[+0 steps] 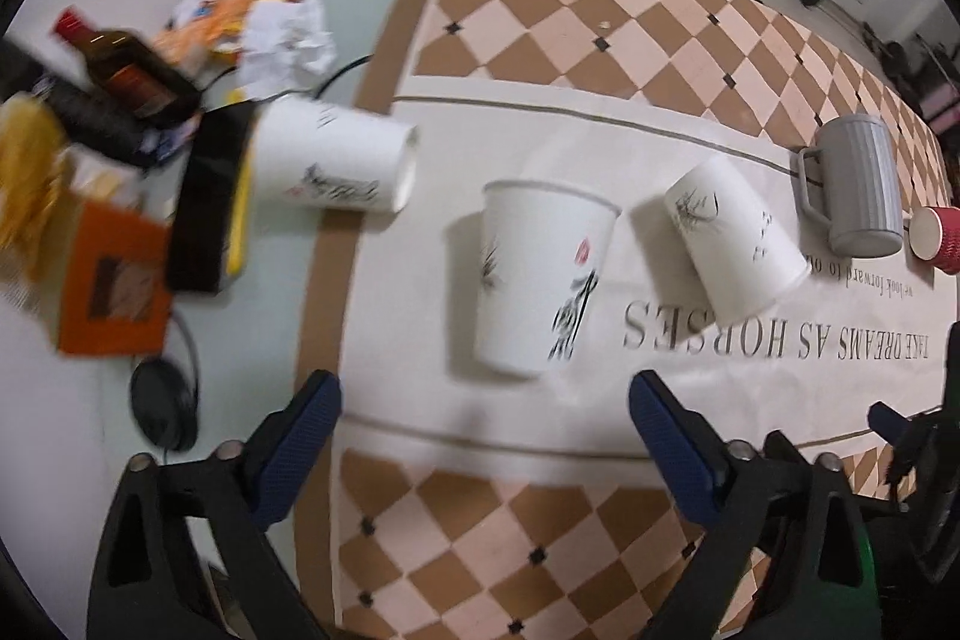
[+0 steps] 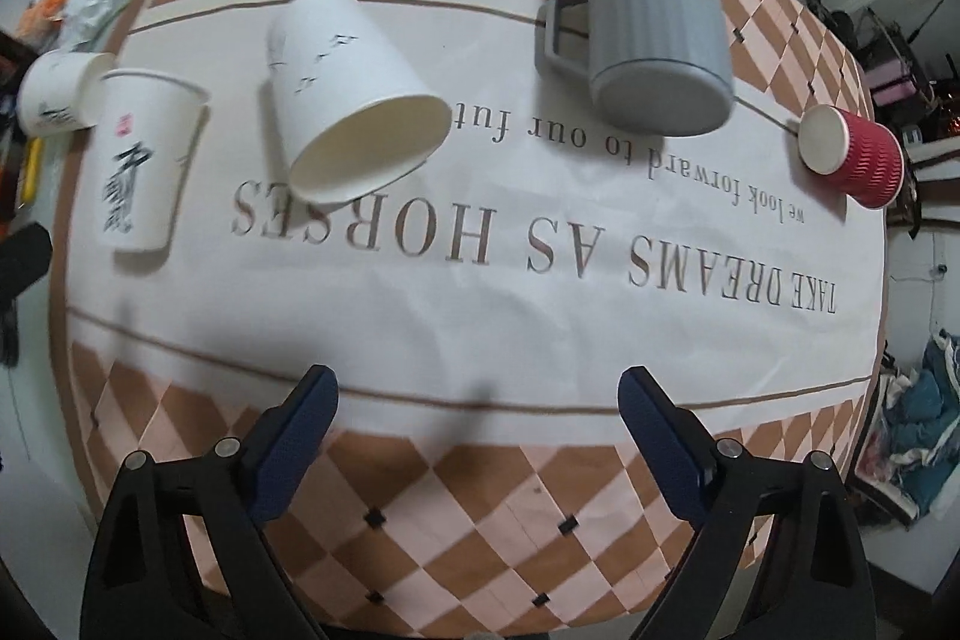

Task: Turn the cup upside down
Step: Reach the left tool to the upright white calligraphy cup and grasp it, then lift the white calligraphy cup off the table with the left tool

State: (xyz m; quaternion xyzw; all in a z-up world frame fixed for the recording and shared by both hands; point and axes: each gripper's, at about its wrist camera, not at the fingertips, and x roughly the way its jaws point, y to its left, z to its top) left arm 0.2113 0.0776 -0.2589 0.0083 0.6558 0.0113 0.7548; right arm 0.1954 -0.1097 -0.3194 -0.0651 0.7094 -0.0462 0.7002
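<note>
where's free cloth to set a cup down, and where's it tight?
Free: the white band of the tablecloth between the big lettering and both open grippers, left and right, plus the checkered strip nearest them. Also the checkered area behind the cups. Tight: the row of upright paper cup, tipped paper cup, gray mug, red cup; and the clutter off the cloth's left edge.

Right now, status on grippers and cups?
Left hand-held gripper open, empty; right hand-held gripper open, empty. Upright paper cup ahead of left, unflipped. Tipped paper cup beside it.
</note>
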